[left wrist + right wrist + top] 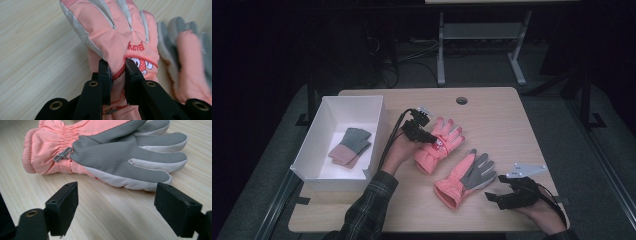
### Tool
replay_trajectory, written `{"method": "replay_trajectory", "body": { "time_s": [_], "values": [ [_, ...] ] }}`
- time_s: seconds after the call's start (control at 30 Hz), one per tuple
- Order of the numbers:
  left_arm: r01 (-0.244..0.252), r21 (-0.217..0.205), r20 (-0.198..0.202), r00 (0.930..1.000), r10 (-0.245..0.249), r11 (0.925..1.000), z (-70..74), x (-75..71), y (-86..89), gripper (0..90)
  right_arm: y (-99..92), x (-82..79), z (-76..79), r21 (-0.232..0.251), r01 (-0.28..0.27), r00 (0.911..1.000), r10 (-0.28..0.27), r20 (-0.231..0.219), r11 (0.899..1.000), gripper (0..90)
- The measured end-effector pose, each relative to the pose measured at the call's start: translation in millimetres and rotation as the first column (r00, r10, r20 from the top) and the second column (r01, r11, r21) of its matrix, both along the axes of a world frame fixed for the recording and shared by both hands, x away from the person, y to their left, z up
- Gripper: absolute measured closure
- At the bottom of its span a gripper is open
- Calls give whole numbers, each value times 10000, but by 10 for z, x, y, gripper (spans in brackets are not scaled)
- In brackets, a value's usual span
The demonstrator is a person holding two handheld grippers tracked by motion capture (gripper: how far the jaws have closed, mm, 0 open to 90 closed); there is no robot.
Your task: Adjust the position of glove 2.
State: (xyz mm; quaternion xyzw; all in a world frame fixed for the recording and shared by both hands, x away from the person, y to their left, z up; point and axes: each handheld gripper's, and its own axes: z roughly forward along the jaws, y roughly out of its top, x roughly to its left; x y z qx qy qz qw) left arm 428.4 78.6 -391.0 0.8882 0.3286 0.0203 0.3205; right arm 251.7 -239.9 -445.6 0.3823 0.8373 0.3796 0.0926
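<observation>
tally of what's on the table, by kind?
Pink ski gloves: 2, one pinched in the left gripper, back up; one palm up on the table
Small grey-and-pink gloves: 2, stacked in the box
White box: 1
Total: 5

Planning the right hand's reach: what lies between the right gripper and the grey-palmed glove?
Bare tabletop between the open right gripper and the glove, in the right gripper view.
</observation>
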Motion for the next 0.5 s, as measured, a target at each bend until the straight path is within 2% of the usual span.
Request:
{"method": "replay_trajectory", "body": {
  "time_s": [0.1,0.27,0.5],
  "values": [
    [154,8,35,9999,-154,9999,101,-59,-16,776,-6,-5,11,117,90,10000,-90,12,9999,260],
    [304,-263,-201,9993,-309,9992,259,-190,-66,776,-23,-31,54,329,191,9995,-198,230,9993,434],
    [630,-626,-234,9976,-646,9960,425,-339,-171,775,-18,-21,26,234,196,9997,-199,111,9995,420]
  ]
}}
